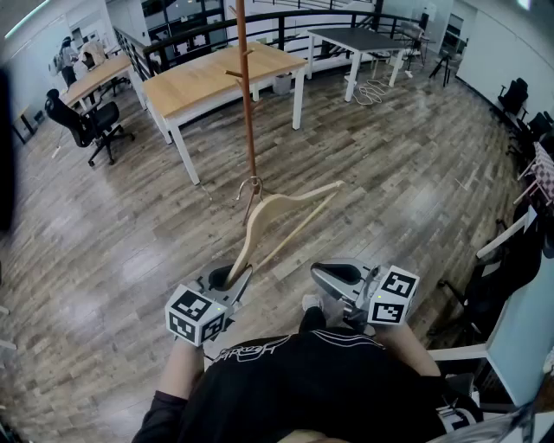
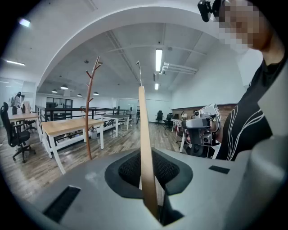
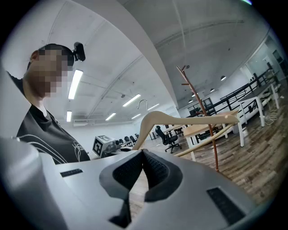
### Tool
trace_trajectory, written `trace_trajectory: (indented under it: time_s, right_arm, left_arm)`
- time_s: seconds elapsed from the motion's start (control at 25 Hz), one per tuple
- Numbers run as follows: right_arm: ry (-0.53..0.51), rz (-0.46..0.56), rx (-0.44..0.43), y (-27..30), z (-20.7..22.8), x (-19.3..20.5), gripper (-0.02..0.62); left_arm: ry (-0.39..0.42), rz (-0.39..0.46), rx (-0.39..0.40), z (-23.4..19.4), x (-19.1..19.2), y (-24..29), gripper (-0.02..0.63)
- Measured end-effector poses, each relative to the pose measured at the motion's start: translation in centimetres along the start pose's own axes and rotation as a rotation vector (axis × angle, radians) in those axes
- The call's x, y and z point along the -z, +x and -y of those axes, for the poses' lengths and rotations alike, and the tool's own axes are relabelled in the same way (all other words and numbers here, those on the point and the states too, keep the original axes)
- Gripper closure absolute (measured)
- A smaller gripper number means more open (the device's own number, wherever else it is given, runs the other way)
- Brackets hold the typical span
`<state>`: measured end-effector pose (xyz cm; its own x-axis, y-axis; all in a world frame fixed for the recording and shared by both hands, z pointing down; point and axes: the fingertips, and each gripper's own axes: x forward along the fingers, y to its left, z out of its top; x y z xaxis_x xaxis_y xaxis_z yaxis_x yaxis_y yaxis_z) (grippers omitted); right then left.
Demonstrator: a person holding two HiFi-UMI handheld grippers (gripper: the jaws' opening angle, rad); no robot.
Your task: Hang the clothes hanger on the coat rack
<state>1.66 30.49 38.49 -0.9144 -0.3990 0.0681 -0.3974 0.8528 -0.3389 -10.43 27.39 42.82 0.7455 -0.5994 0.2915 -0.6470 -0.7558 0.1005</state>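
The left tool point(image 1: 232, 279) is clamped on one arm end of the wooden hanger point(image 1: 286, 208). The hanger's hook lies near the coat rack point(image 1: 248, 112) pole, unhung. The right tool point(image 1: 333, 275) is closed and empty.

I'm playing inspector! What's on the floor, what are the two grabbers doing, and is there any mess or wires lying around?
Surface: wood plank floor; no worktable in use.
Job's things: wooden hanger held up in the air, not on a peg yet; coat rack stands upright ahead.
Clutter: nothing seen.
Grippers: left gripper shut on one end of the hanger; right gripper shut, with nothing in it.
Cables: white cable lying loose on the floor by the dark table.
Surroundings: light wooden tables, black office chair, dark railing behind.
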Motion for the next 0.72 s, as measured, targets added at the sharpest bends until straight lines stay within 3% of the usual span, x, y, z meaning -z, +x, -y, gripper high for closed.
trace_trajectory:
  time_s: [0.32,0.72]
  right_arm:
    - [0.015,0.001,0.006,-0.1,2.1,-0.2,0.557]
    - [0.083,0.007,-0.006,0.6,9.5,-1.3,0.555]
  left_arm:
    - [0.001,0.001,0.013,-0.5,-0.5,1.8,0.563]
    - [-0.026,-0.038,0.005,-3.5,-1.6,7.6,0.563]
